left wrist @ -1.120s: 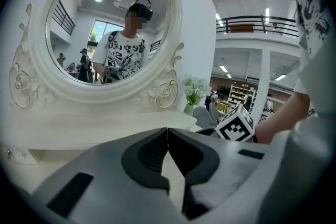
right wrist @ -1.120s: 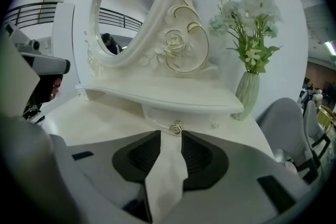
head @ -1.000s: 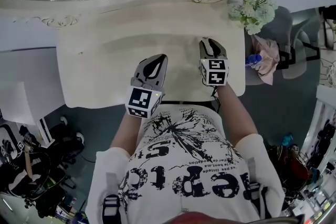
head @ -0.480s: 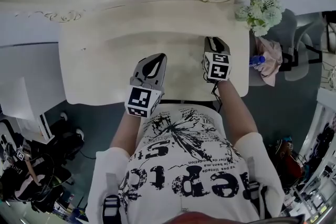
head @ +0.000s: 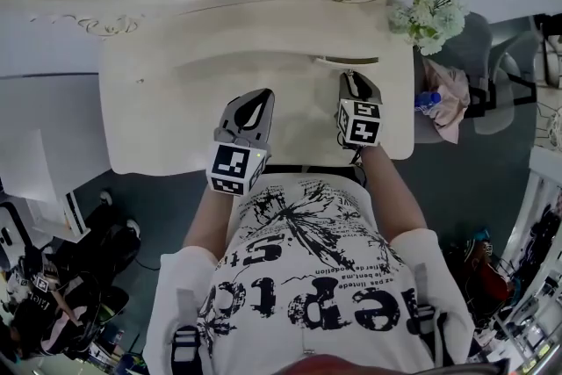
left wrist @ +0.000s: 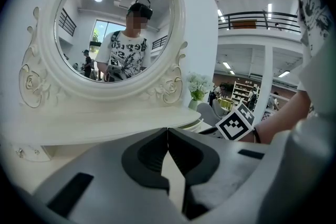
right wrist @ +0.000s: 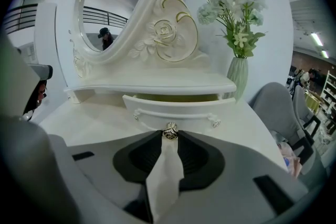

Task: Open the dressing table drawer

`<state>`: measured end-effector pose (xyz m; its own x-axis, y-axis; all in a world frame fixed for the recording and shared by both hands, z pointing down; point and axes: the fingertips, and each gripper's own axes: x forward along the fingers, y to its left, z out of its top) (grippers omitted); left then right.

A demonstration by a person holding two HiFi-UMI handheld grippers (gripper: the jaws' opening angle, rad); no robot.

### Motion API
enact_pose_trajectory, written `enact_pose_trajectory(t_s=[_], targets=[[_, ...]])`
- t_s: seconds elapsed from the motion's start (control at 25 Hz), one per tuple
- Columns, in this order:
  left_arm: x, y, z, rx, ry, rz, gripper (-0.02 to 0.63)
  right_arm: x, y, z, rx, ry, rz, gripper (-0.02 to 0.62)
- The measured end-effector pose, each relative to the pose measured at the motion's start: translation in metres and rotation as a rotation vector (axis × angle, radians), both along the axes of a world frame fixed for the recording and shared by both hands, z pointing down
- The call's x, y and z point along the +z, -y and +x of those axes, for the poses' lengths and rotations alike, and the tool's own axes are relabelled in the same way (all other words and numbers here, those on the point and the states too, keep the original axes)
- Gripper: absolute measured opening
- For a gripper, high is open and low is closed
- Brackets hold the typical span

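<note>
One knob (right wrist: pixel 169 130) sits pinched in the closing jaws of the right hand-held gripper (right wrist: pixel 169 139), with the drawer (right wrist: pixel 173 111) slightly open at the back right of the counter (head: pixel 176 110). The left hand-held gripper (left wrist: pixel 168 134) is clenched empty. Such a tip-only pinch may slip off.

We find our left gripper (left wrist: pixel 168 131) with its jaws closed on nothing, the oval mirror (left wrist: pixel 113 23) rising beyond and above them, flowers (left wrist: pixel 198 85) beyond to their right.

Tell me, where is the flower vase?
In the right gripper view the vase stands at the right, just behind the drawer, beside the mirror's carved frame.
</note>
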<state>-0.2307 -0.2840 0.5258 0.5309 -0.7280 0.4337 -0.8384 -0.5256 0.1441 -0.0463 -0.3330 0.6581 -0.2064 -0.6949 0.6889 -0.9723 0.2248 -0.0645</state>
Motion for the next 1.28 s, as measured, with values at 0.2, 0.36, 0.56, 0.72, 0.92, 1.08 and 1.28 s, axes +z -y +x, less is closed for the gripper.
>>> enact_pose_trajectory(t_s=[0.2,0.36,0.56,0.72,0.92,1.08,1.28], targets=[[-0.004,-0.004,0.001,0.001,0.003,0.006,0.019,0.002,-0.018,-0.001,-0.012,0.010,-0.017,0.107],[-0.007,-0.007,0.000,-0.007,0.006,0.012,0.020,0.003,-0.025,0.001,-0.020,0.016,-0.024,0.107],[-0.010,-0.011,0.003,-0.010,0.005,0.014,0.020,0.002,-0.035,0.003,-0.024,0.024,-0.028,0.107],[-0.012,-0.013,0.008,-0.010,0.008,0.015,0.020,0.002,-0.039,0.004,-0.026,0.017,-0.024,0.107],[-0.016,-0.015,0.012,-0.027,0.003,0.019,0.020,0.001,-0.040,0.004,-0.030,0.034,-0.041,0.109],[-0.020,-0.019,0.018,-0.025,0.011,0.018,0.020,-0.011,-0.045,0.004,-0.046,0.054,-0.043,0.109],[-0.034,-0.014,0.032,-0.041,0.004,0.044,0.019,-0.042,-0.047,0.011,-0.089,0.046,0.011,0.109]])
